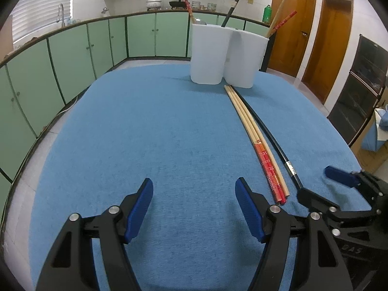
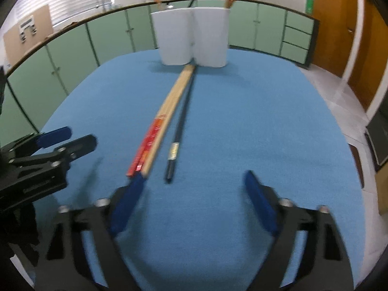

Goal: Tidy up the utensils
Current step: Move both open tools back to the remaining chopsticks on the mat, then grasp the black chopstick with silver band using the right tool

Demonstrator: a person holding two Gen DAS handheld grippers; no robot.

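Where cloth (image 1: 145,133) lies woven, slender chopsticks (image 1: 245,118)

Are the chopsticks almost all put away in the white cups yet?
Partly. Some chopsticks already stand in the two white cups. Nothing is in hand: the left gripper and right gripper are both open over the blue cloth. Still lying there are a red-patterned chopstick, a plain wooden one and a black chopstick.
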